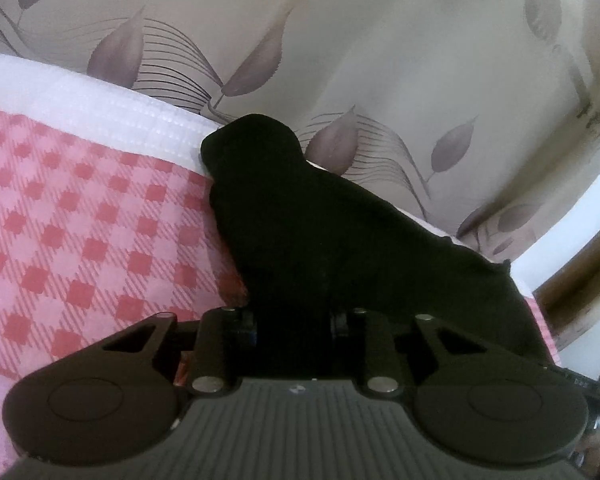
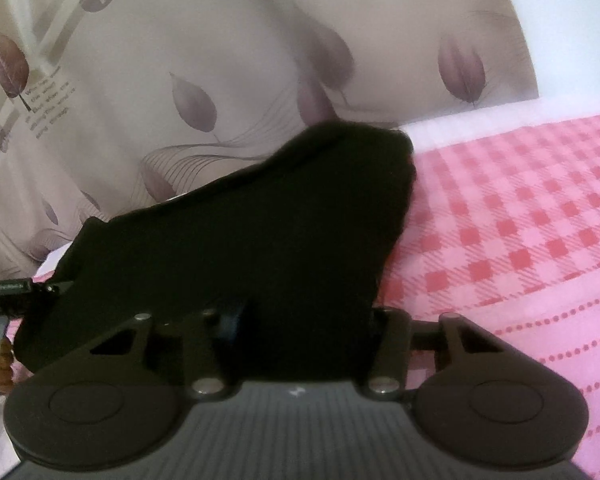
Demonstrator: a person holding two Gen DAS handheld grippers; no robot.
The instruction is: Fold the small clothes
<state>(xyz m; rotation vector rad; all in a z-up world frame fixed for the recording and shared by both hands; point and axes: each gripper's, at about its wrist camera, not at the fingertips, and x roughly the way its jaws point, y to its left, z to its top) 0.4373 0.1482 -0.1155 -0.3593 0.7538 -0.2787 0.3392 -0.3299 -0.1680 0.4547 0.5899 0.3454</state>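
Note:
A black garment [image 1: 320, 220] is bunched up and raised off the bed, standing against the curtain behind it. Its lower end runs down into my left gripper [image 1: 294, 320], whose fingers [image 1: 246, 322] are shut on the cloth. In the right wrist view the same black garment [image 2: 260, 220] fills the centre and drops between the fingers [image 2: 230, 324] of my right gripper [image 2: 304, 320], which is shut on it too. The cloth hides the fingertips of both grippers. The garment's shape and edges are too dark to make out.
A pink-and-red checked bedcover [image 1: 80, 240] with a white quilted border [image 1: 100, 100] lies under the garment, and it also shows in the right wrist view [image 2: 520, 220]. A beige leaf-print curtain [image 1: 380, 40] hangs close behind. A black device part [image 2: 16, 288] and brown beads [image 2: 0, 360] sit at the left edge.

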